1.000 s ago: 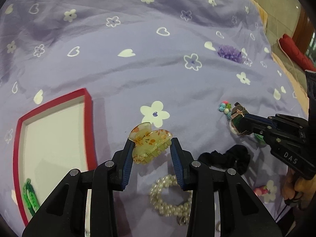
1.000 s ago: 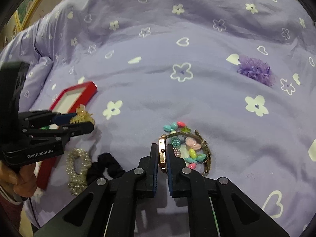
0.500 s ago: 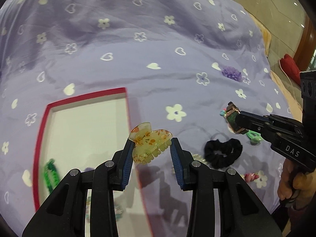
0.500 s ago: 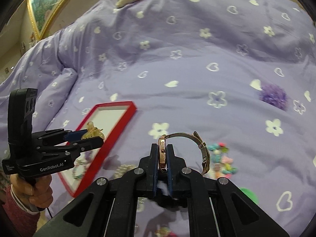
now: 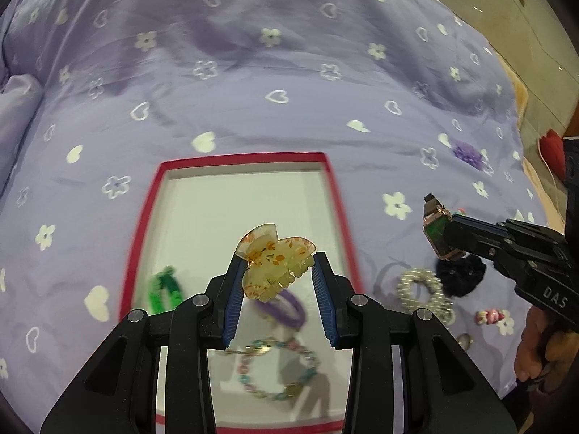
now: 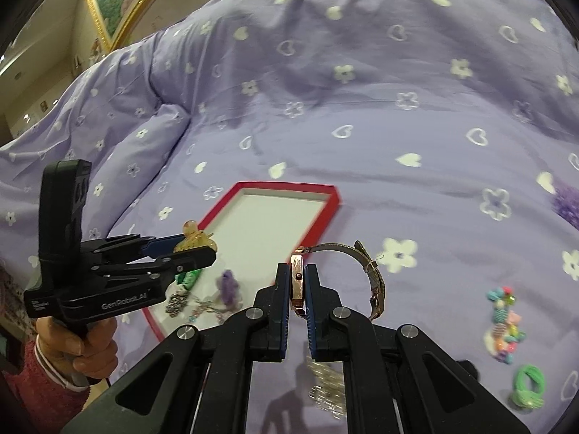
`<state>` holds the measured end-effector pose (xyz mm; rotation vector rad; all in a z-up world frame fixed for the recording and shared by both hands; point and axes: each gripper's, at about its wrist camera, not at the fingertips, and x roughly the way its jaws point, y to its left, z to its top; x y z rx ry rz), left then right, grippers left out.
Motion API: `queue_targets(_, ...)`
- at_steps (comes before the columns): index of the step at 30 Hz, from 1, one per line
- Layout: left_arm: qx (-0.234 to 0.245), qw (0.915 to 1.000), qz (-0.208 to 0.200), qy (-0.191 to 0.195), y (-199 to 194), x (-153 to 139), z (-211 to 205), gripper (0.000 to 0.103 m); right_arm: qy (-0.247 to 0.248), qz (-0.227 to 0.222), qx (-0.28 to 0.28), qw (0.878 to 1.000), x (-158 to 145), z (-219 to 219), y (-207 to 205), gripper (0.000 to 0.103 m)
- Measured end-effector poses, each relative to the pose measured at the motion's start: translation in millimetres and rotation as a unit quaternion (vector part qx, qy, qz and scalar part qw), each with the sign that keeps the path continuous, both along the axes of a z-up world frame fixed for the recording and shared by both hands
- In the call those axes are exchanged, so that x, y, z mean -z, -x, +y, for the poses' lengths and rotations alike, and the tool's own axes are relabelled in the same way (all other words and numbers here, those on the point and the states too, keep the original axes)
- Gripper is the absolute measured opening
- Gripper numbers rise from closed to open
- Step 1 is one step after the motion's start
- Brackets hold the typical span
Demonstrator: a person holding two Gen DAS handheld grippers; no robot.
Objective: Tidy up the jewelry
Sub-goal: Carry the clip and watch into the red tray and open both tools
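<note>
My left gripper [image 5: 277, 266] is shut on a yellow floral hair claw [image 5: 275, 266] and holds it above the red-rimmed white tray [image 5: 333, 188]. The tray holds a green clip [image 5: 164, 289], a purple hair tie [image 5: 286, 309] and a beaded bracelet [image 5: 278, 370]. My right gripper [image 6: 297, 282] is shut on a rose-gold watch [image 6: 296, 276], whose mesh band [image 6: 372, 275] hangs to the right. It hovers right of the tray [image 6: 325, 209]. In the left wrist view the watch [image 5: 439, 231] sits at the right.
On the purple flowered bedspread [image 5: 289, 90] right of the tray lie a pearl bracelet [image 5: 425, 291], a black scrunchie [image 5: 461, 276], a pink charm [image 5: 488, 316] and a purple flower [image 5: 466, 153]. A colourful bead string [image 6: 504, 320] and green tie [image 6: 528, 385] lie at the right.
Both grippers rose and swung left. The hair claw now hangs over the tray instead of over the bedspread. The watch was lifted off the bead string and carried toward the tray.
</note>
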<state>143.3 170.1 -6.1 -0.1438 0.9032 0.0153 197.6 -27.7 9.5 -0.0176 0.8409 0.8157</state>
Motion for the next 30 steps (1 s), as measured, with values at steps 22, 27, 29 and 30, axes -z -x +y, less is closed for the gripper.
queue_targets(22, -0.034, 0.9979, 0.056, -0.001, -38.0, 53.3, 77.6, 0.035, 0.071, 0.021, -0.089, 0.993, 42.2, 124.9, -17.0, 0.007)
queue_targets(27, -0.035, 0.9966, 0.075, -0.001, -45.1, 70.9, 79.2, 0.035, 0.099, 0.029, -0.094, 0.990, 59.2, 134.6, -22.7, 0.007)
queue_targets(29, -0.035, 0.9962, 0.080, -0.001, -45.6, 75.5, 78.5, 0.035, 0.103, 0.034, -0.097, 0.989, 64.1, 133.8, -24.0, 0.007)
queue_targets(30, -0.034, 0.9961, 0.081, 0.000, -45.8, 76.5, 78.4, 0.035, 0.104, 0.036, -0.098, 0.989, 65.5, 133.8, -24.6, 0.007)
